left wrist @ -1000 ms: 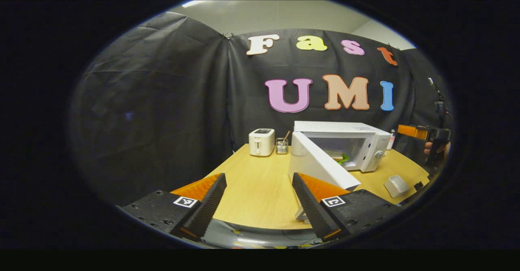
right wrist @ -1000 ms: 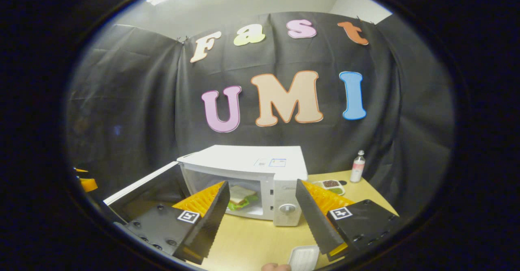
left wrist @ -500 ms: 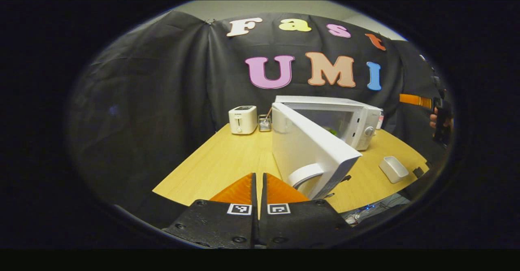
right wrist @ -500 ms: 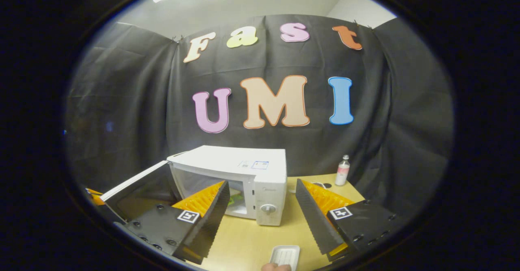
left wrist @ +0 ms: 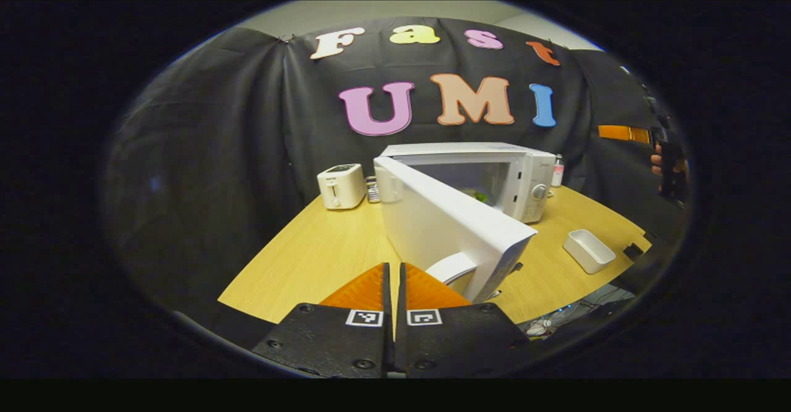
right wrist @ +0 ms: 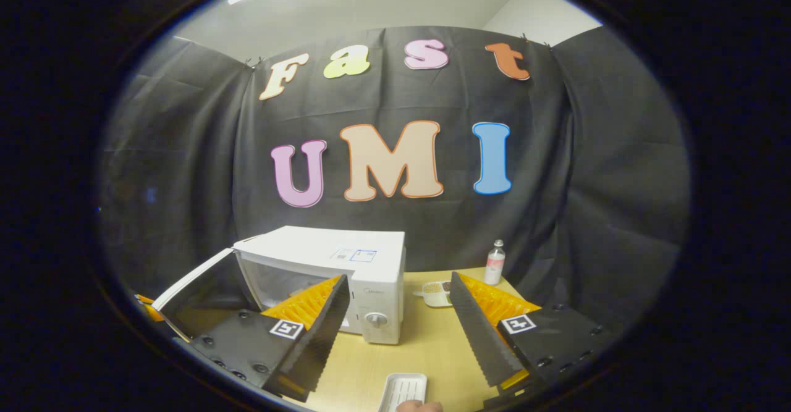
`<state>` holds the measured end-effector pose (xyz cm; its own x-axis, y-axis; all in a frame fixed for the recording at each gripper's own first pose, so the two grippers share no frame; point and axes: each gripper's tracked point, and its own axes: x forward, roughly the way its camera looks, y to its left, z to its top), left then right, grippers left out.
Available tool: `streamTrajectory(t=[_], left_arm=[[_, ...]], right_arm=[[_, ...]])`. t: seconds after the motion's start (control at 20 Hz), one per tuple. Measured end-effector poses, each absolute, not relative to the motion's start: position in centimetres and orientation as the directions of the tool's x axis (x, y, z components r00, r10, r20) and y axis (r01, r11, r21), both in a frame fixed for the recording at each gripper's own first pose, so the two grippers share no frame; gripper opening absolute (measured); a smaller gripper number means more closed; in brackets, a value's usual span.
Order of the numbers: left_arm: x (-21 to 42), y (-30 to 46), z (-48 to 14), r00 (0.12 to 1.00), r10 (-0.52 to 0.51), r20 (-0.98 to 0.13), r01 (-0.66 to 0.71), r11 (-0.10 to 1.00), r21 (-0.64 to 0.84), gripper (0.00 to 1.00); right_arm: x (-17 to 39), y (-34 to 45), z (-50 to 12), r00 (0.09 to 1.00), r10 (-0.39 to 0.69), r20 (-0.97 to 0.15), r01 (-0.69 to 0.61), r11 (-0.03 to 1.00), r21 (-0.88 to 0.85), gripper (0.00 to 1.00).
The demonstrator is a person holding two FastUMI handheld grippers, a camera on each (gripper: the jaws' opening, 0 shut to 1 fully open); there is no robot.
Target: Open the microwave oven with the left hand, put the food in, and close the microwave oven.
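The white microwave (left wrist: 494, 163) stands on the wooden table (left wrist: 321, 257) with its door (left wrist: 432, 220) swung wide open toward me. A bit of green food (left wrist: 479, 195) shows inside the cavity. My left gripper (left wrist: 393, 274) is shut with nothing between its fingers, low and just left of the door's outer face, near the handle (left wrist: 454, 266). In the right gripper view the microwave (right wrist: 346, 257) and its open door (right wrist: 198, 282) sit behind my right gripper (right wrist: 398, 319), which is open, empty and back from the oven.
A toaster (left wrist: 341, 185) and a small utensil holder (left wrist: 372, 189) stand left of the microwave. A white empty tray (left wrist: 588, 250) lies near the table's right front edge. A bottle (right wrist: 494, 262) and a small dish (right wrist: 437, 293) stand behind on the right.
My left gripper has shut and moved in behind the door's outer face. My right gripper has drawn back from the microwave, which slid left in its view.
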<state>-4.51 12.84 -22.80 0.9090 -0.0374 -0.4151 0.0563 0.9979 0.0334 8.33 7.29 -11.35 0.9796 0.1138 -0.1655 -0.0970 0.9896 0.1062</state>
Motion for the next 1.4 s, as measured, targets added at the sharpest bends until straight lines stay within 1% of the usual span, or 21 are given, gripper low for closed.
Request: streamTrajectory(t=[0.2, 0.6, 0.75, 1.15, 1.4], left_arm=[[-3.5, 9.9, -22.8, 0.909, -0.097, -0.406, 0.118, 0.993, 0.028, 0.0], [-0.4, 3.9, -23.1, 0.885, -0.229, -0.404, 0.256, 0.967, 0.011, 0.0], [1.3, 1.7, -23.1, 0.879, -0.267, -0.395, 0.296, 0.955, 0.014, 0.0], [6.0, -2.9, -24.2, 0.855, -0.326, -0.403, 0.35, 0.937, -0.015, 0.0], [9.1, -4.9, -24.2, 0.849, -0.35, -0.396, 0.368, 0.929, -0.03, 0.0]], right_arm=[[7.6, 5.3, -10.4, 0.984, 0.088, -0.154, -0.076, 0.994, 0.084, 0.91], [6.8, 1.8, -8.0, 0.991, 0.031, -0.133, -0.015, 0.993, 0.116, 0.91], [6.4, 0.8, -8.5, 0.988, 0.024, -0.15, -0.009, 0.995, 0.097, 0.91], [7.7, -1.1, -8.6, 0.986, -0.005, -0.165, 0.021, 0.995, 0.095, 0.91], [9.0, -0.8, -8.1, 0.988, 0.01, -0.157, 0.005, 0.996, 0.09, 0.92]])
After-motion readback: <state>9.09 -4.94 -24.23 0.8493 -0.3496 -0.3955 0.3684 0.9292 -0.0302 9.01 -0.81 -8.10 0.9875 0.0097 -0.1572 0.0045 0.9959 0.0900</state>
